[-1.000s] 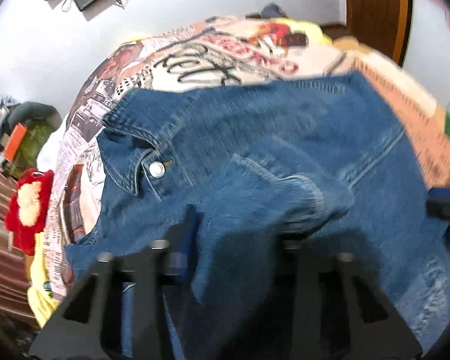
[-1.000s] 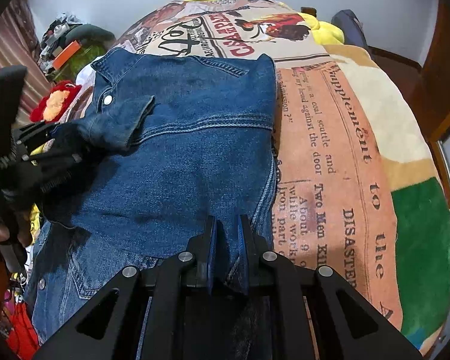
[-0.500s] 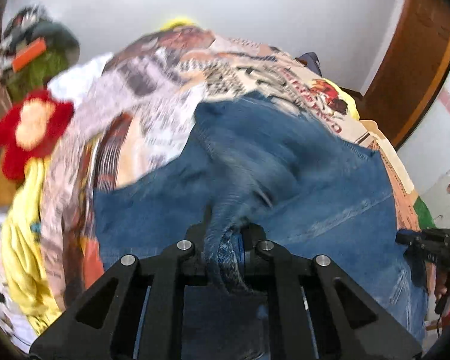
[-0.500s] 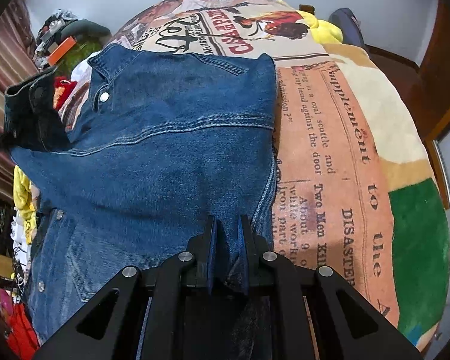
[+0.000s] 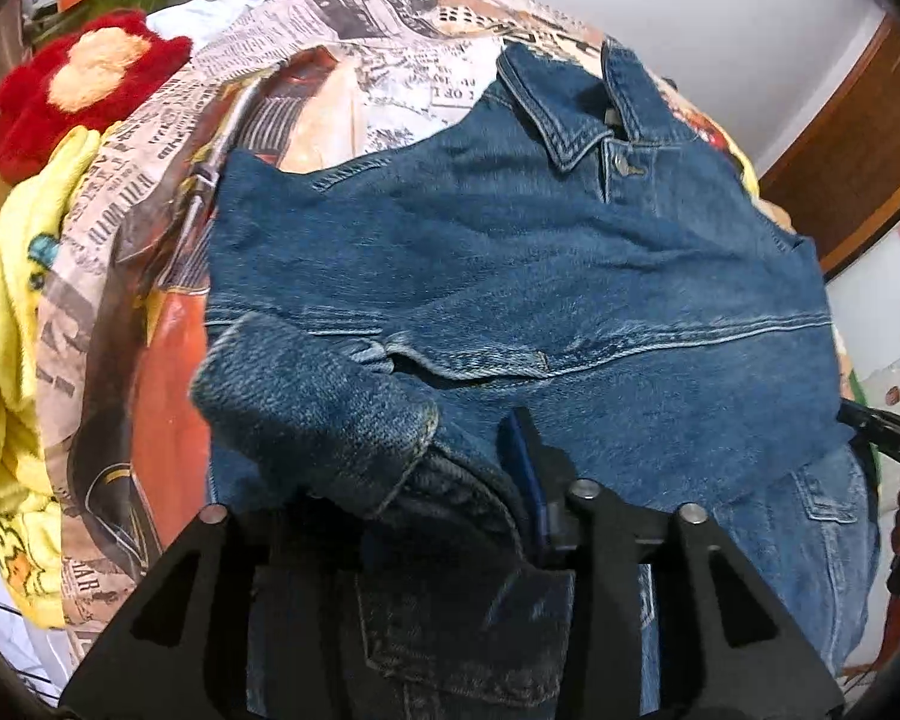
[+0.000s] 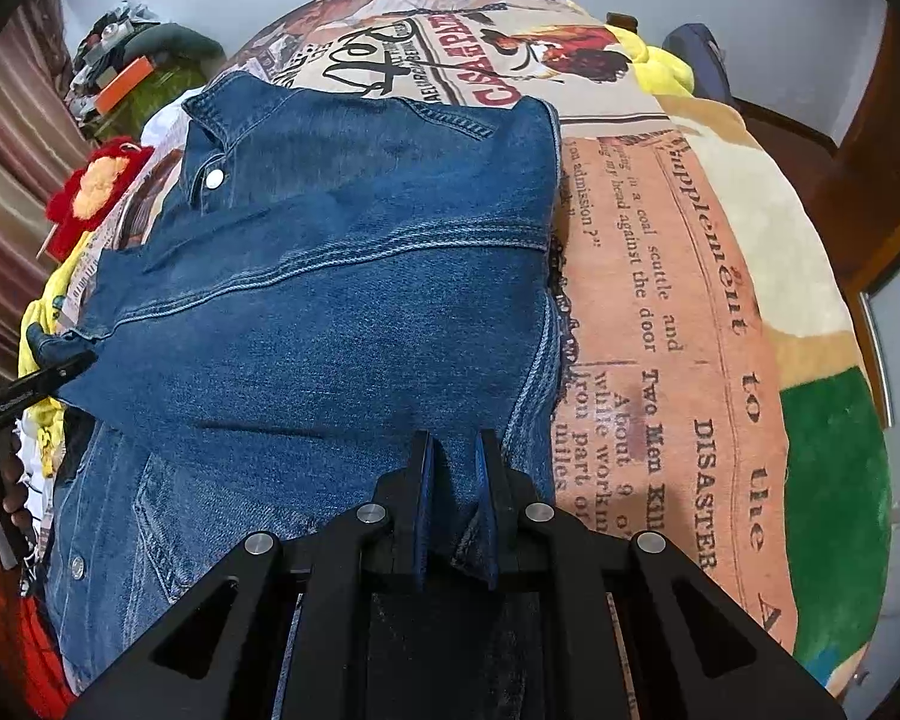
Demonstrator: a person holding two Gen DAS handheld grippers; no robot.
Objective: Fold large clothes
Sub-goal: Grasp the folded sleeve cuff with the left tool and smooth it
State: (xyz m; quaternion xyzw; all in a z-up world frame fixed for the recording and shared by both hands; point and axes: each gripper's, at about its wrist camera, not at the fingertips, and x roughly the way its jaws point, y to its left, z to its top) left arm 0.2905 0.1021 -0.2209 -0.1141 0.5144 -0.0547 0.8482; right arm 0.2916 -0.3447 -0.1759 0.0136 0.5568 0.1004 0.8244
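Left gripper [image 5: 450, 480]: black two-finger frame, low and centred in its own wrist view; jaws closed on a thick bunched fold of the denim jacket [image 5: 510, 276], only the blue-padded right finger [image 5: 525, 480] visible, the other buried under cloth. Positioned at the jacket's left edge.

Right gripper [image 6: 453, 480]: black frame, jaws nearly together, pinching a denim fold near the jacket's right edge; both blue-padded fingers [image 6: 423, 480] visible, pointing toward the collar.
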